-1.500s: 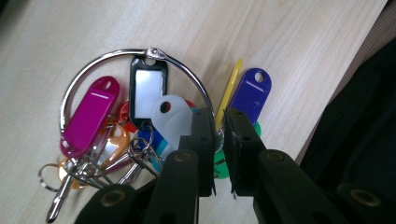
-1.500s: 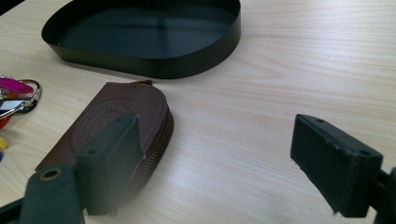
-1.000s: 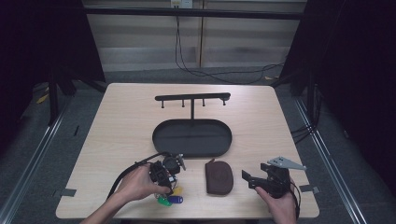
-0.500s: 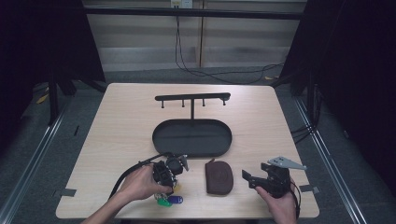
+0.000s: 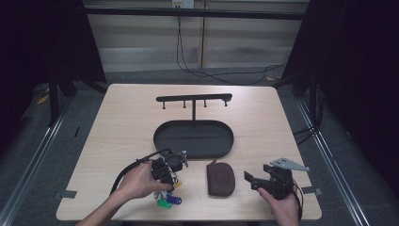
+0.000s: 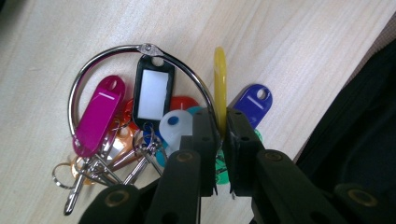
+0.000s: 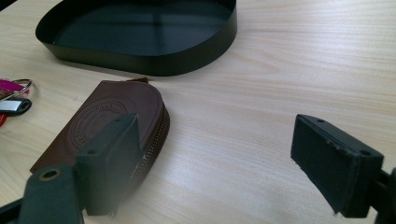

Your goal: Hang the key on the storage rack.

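Near the front edge of the counter [image 5: 117,122], the left claw [image 6: 220,122] has just pinched shut on the key ring [image 6: 140,47] (its coloured tags [image 6: 96,114] fanned flat on the wood). That thin wire sits right at the pad tips, so it may slip out on lifting. The right claw [image 7: 215,149] hangs wide open, holding nothing, beside the brown pouch [image 7: 107,116].

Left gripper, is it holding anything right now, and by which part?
Yes. The left gripper is shut on the metal ring of the bunch of key tags, pinching the wire at the ring's right side, beside the yellow tag.
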{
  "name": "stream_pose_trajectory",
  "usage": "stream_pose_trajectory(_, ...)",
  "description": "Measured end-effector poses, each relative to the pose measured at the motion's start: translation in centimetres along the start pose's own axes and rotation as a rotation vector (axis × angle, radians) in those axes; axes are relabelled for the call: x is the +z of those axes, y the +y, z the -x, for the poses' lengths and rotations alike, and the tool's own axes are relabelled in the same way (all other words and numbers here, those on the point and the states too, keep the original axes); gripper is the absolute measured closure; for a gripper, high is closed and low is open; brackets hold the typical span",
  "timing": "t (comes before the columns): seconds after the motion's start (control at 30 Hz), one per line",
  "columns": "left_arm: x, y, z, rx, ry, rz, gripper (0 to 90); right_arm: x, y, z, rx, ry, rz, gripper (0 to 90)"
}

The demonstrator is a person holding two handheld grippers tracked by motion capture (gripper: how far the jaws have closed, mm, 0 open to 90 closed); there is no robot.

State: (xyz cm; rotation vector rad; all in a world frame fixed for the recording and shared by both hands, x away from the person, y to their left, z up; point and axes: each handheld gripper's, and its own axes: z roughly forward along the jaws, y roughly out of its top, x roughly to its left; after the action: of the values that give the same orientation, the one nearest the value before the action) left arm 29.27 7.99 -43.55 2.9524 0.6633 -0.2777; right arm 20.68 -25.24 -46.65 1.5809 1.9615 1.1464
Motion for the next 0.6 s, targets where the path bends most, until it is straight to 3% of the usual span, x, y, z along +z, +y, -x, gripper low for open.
stream_pose_trajectory(0.1,-0.4,-0.1,0.1,-0.006,-0.001,0.008,84.0,0.0,0.0,0.0,0.000,0.000,-0.001,16.1)
stream_pose_trajectory(0.33,-1.9,-0.4,0.0,-0.019,0.041,0.014,84.2,0.0,0.0,0.0,-0.002,0.001,-0.004,16.1)
stream_pose_trajectory(0.43,-2.8,-0.6,-0.1,-0.028,0.070,0.059,84.3,0.0,0.0,0.0,-0.003,0.001,-0.005,16.1)
stream_pose_trajectory(0.6,-3.6,-1.0,-0.4,-0.025,0.086,0.061,84.5,0.0,0.0,0.0,-0.005,-0.001,-0.005,16.1)
